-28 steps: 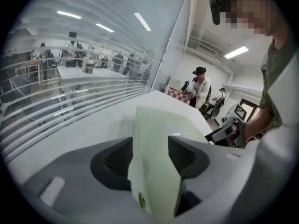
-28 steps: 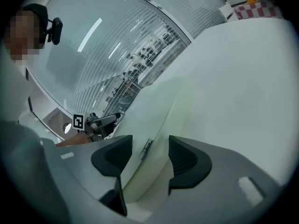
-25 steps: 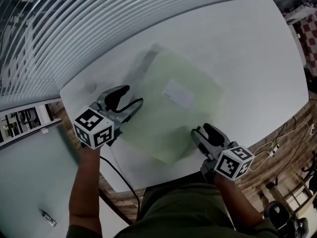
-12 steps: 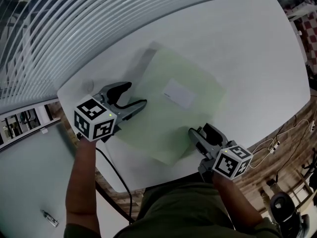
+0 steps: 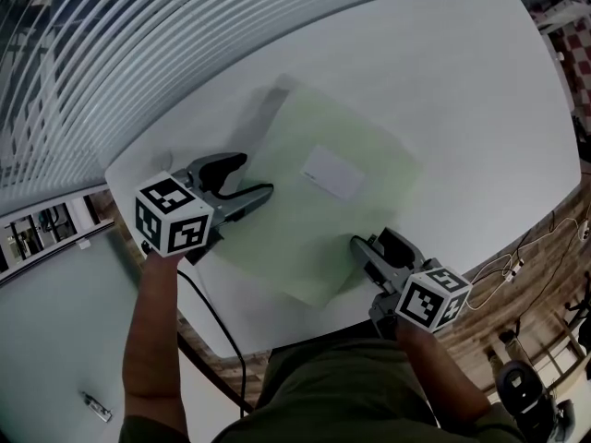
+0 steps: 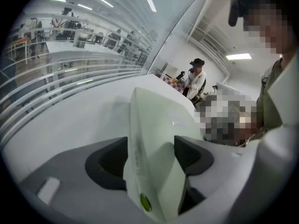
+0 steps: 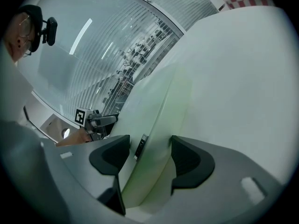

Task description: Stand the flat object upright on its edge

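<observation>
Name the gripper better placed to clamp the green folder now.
Left, narrowly. Both grippers have just been opening and stand open astride the pale green folder; it rises squarely between the fingers of the left gripper, but slants across the gap of the right gripper.

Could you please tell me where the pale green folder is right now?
In the head view, the pale green folder is on the white table, between the left gripper and the right gripper.
</observation>
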`<state>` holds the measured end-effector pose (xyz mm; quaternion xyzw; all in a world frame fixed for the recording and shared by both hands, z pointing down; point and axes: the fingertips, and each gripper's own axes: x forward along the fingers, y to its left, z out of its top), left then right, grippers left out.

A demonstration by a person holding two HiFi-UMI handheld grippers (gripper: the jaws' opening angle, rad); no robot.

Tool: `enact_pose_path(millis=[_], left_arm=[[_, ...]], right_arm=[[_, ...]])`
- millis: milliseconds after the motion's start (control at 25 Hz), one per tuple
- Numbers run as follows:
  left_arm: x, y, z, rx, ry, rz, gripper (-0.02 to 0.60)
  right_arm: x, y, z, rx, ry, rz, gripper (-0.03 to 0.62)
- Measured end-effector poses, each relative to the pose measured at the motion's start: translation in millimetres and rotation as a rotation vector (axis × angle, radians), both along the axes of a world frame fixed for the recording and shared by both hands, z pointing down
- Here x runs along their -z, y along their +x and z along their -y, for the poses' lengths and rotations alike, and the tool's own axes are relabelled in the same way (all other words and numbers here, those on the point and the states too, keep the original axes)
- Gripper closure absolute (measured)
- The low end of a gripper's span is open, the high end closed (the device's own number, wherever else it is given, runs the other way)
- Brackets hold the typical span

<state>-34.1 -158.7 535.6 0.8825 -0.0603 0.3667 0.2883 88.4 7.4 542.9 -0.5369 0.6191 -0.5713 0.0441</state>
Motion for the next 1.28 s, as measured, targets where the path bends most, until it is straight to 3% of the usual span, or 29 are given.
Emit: enact_pose_path(millis=[440, 840, 1280], left_arm=[[-4.4, 1.2, -5.8, 0.046, -0.065, -0.006, 0.304], [-2.0, -3.3, -13.9, 0.106, -0.040, 0.020, 0.304], [25.7, 5.1, -38.8, 0.203, 0.031, 0.001, 0.304]], right_arm=[[-2.8, 0.7, -1.6, 0.002, -0.019, 0.008, 0.330], [-2.6, 2.4, -2.9, -0.001, -0.027, 0.002, 0.332], [15.0, 23.6, -10.1, 0.023, 0.004, -0.048, 0.332]])
